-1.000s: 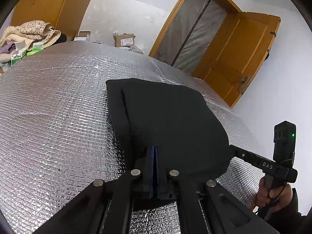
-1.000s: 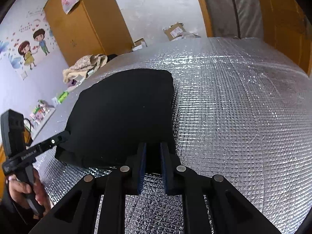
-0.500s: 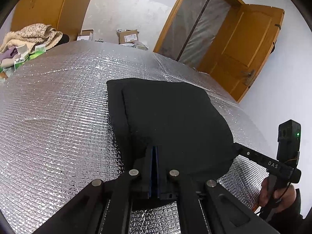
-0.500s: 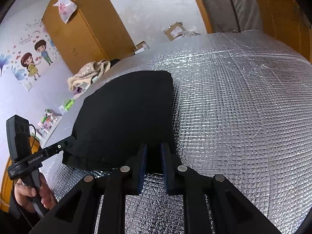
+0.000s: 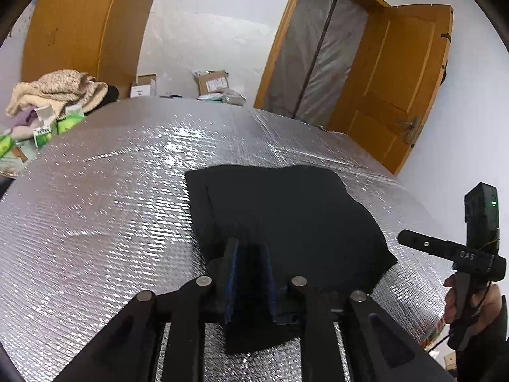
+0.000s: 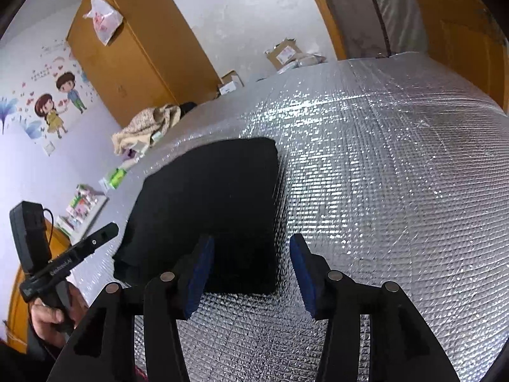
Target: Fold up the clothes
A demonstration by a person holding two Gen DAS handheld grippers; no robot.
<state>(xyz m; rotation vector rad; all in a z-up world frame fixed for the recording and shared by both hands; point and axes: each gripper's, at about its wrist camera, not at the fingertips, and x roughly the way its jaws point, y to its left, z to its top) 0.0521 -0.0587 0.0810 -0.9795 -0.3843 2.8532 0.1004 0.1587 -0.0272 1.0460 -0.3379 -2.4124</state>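
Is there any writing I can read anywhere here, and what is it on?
"DAS": white letters on the black handheld device, seen from the left wrist view.
Too blurred to read: white lettering on the other handheld device, cardboard box label, green packets, wall sticker script.

A black garment (image 5: 286,216), folded into a thick, roughly square stack with a narrower layer showing along one edge, lies flat on the silver quilted desk (image 5: 95,222).

Each hand-held gripper (image 5: 249,273) is matte black, with silver round screws on its arms and blue pads (image 6: 198,273) lining the fingers. White lettering marks the side bar; a green light glows on the black box above. Dark sleeve (image 5: 496,328).
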